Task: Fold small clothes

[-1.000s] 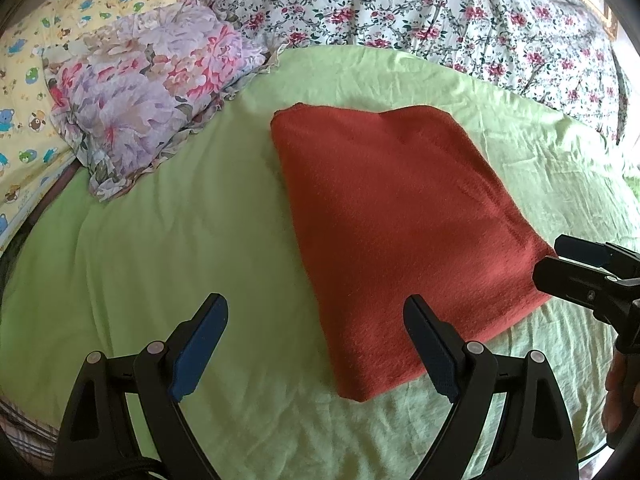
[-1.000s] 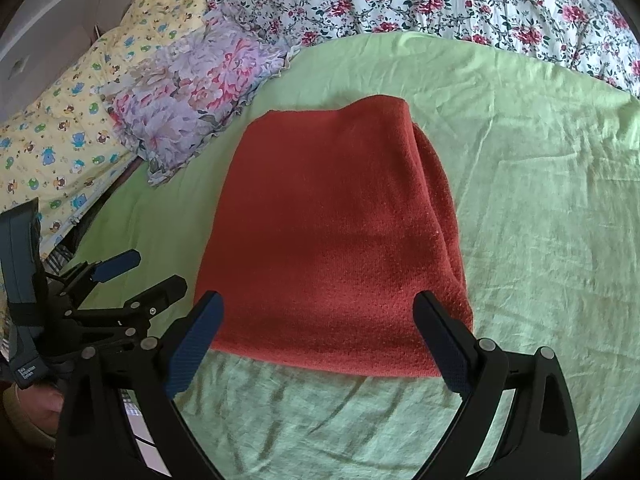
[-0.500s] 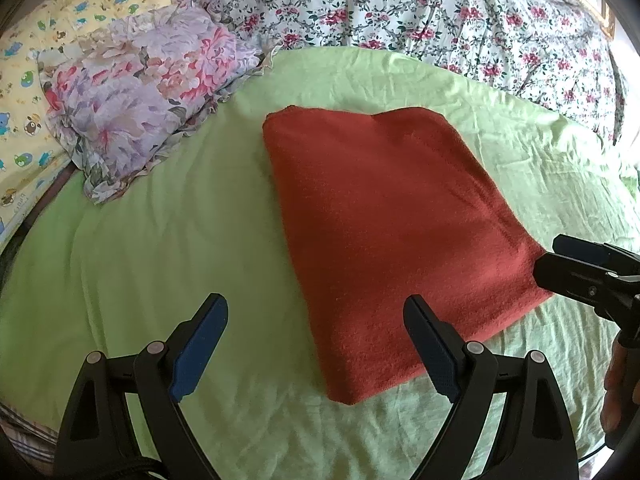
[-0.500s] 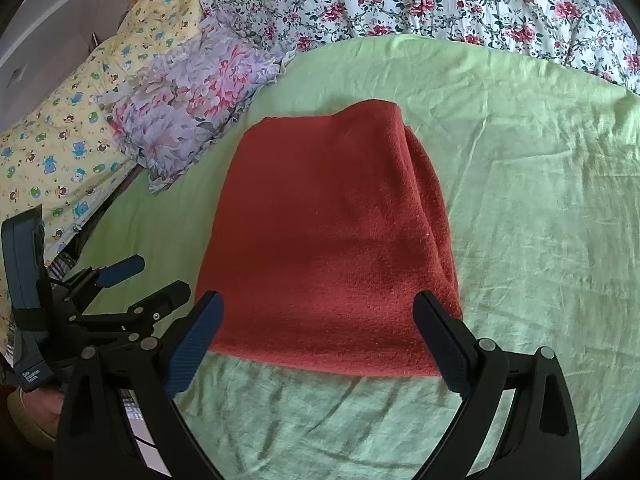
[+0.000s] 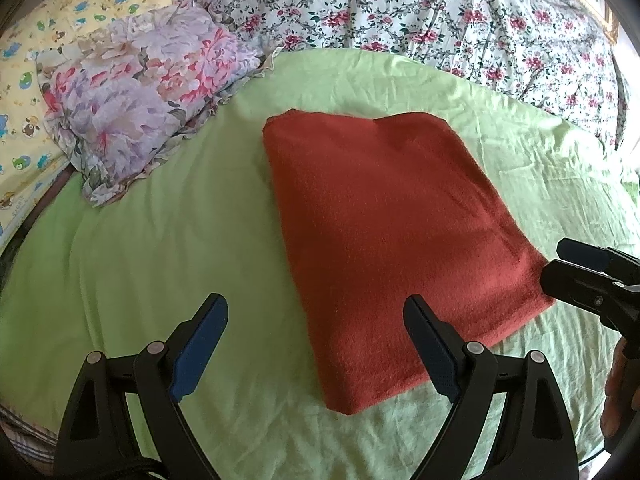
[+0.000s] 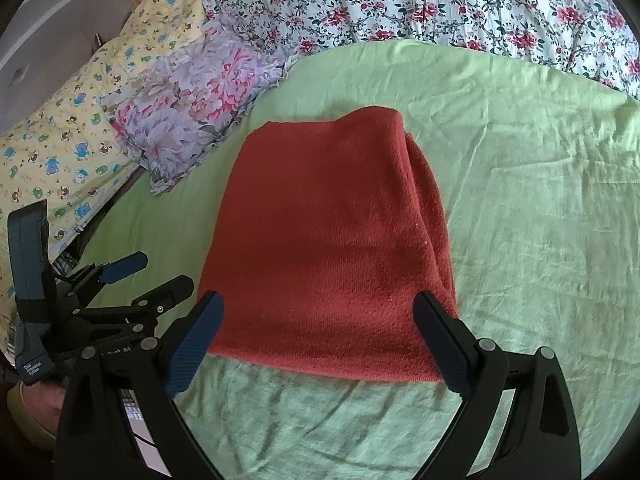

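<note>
The left gripper [image 5: 316, 344] and the right gripper [image 6: 318, 340] both hang over the green sheet [image 5: 160, 240], jaws wide apart and holding nothing. Just past them lies the red cloth [image 6: 320, 240], folded flat in the middle (its right edge looks bunched). Farther back sit a flowery pillow [image 5: 136, 96] and a rose-print blanket [image 6: 440, 0].

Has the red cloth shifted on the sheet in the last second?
Cannot tell. The red cloth keeps its spot beside the floral pillow; only the cameras drift slightly.
</note>
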The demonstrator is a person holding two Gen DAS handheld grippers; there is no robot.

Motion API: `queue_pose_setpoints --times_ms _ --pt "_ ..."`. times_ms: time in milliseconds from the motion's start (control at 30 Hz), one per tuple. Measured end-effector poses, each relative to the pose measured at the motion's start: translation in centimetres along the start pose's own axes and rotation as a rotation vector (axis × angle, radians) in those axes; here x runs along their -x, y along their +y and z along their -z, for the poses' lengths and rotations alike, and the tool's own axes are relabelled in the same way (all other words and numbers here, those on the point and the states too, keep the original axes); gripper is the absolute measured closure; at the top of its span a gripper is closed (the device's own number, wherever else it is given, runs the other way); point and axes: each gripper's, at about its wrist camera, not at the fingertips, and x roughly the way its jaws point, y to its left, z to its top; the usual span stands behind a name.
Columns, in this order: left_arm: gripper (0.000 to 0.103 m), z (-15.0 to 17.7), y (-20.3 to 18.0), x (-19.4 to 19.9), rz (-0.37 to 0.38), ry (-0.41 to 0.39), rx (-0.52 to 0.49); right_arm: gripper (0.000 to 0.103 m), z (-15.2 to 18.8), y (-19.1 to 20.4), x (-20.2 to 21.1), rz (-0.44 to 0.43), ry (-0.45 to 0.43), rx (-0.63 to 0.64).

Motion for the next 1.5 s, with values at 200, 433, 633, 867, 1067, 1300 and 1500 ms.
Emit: queue_pose_setpoints --times_ms 200,433,633,867,1067,1300,1500 --pt "0.014 -0.2 0.0 -0.2 -0.003 0.003 0.001 0.007 -0.3 -0.5 0.0 0.005 -0.006 -0.012" --pt "0.014 -0.3 -0.1 -0.5 0.0 0.01 -0.003 0.007 -0.1 -0.9 -0.1 0.008 -0.004 -0.032" --pt "0.015 -0.4 -0.3 -0.7 0.001 0.012 -0.005 0.007 -0.2 -1.2 -0.3 0.006 0.0 -0.033" --pt "0.015 -0.6 -0.2 -0.9 0.002 0.013 -0.004 0.007 -0.5 -1.1 -0.6 0.003 0.006 -0.026" --pt "0.015 -0.7 -0.1 -1.0 0.0 0.014 -0.002 0.007 -0.5 -1.0 -0.6 0.003 0.009 -0.027" --pt "0.015 -0.8 -0.2 -1.1 0.003 0.013 -0.003 0.007 -0.4 -0.8 -0.7 0.006 0.006 -0.03" --pt "0.015 -0.9 -0.1 -1.1 0.004 0.012 -0.005 0.007 -0.5 -0.8 -0.8 0.004 0.007 -0.031"
